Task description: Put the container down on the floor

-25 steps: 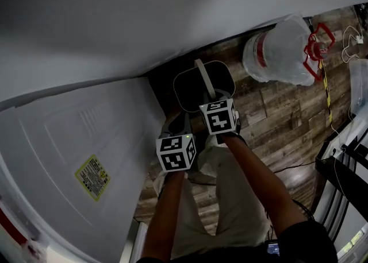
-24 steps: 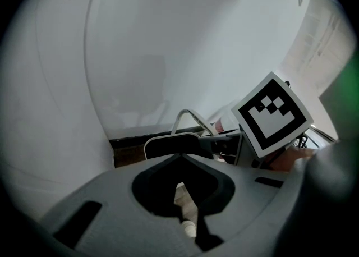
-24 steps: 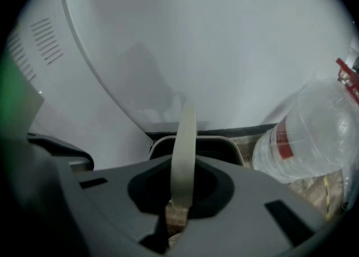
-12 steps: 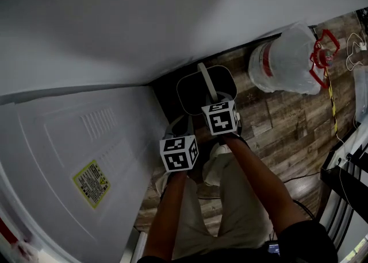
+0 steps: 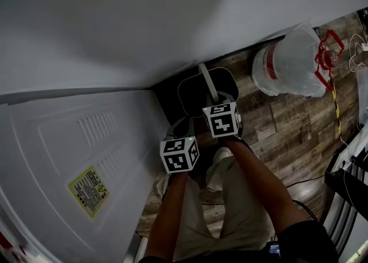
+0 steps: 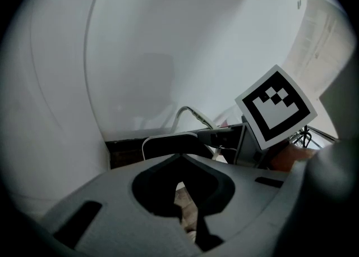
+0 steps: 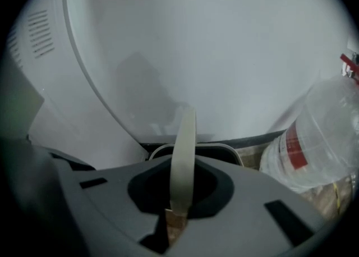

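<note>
Container (image 5: 192, 91) lowered slightly, right hand-held gripper (image 7: 178, 216) clamping its handle (image 7: 184, 160)

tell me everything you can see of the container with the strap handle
The container is a rounded-rectangular bin, plastic by the look, with a pale rim, a dark inside and a pale strap handle raised over its middle. It is upright, low beside the white wall, over the wood-look floor; whether it rests there can't be told. The right gripper is shut on the handle.
</note>
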Action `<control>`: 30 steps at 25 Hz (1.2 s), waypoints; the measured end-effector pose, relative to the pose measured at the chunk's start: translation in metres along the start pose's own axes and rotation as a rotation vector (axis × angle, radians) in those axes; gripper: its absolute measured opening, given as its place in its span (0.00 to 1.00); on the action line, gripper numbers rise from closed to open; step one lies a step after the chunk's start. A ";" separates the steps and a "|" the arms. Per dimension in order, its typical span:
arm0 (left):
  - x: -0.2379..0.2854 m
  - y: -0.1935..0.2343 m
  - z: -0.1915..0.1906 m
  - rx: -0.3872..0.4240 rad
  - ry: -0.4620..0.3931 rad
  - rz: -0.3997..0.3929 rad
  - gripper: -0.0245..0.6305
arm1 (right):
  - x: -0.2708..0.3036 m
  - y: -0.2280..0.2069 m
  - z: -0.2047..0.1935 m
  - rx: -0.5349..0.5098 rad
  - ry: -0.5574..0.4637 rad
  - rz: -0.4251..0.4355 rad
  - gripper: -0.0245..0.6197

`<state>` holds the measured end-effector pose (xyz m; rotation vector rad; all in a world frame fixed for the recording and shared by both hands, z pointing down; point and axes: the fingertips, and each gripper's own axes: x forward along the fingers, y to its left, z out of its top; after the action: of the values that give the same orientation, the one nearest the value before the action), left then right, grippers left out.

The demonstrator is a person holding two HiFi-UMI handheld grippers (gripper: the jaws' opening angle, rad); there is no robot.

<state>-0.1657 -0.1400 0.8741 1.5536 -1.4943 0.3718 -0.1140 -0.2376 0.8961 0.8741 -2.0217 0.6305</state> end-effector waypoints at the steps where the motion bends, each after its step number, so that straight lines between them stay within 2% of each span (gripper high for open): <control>1: 0.000 0.001 -0.001 0.000 0.001 0.000 0.06 | 0.000 -0.001 0.000 0.002 -0.005 -0.001 0.09; 22: 0.029 -0.033 -0.028 0.066 0.074 -0.074 0.06 | -0.013 -0.030 -0.037 0.064 0.005 -0.022 0.09; 30: 0.041 -0.044 -0.030 0.099 0.087 -0.108 0.06 | -0.013 -0.056 -0.060 0.054 0.080 -0.023 0.09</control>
<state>-0.1061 -0.1499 0.9029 1.6667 -1.3366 0.4503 -0.0360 -0.2273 0.9236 0.8883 -1.9286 0.6995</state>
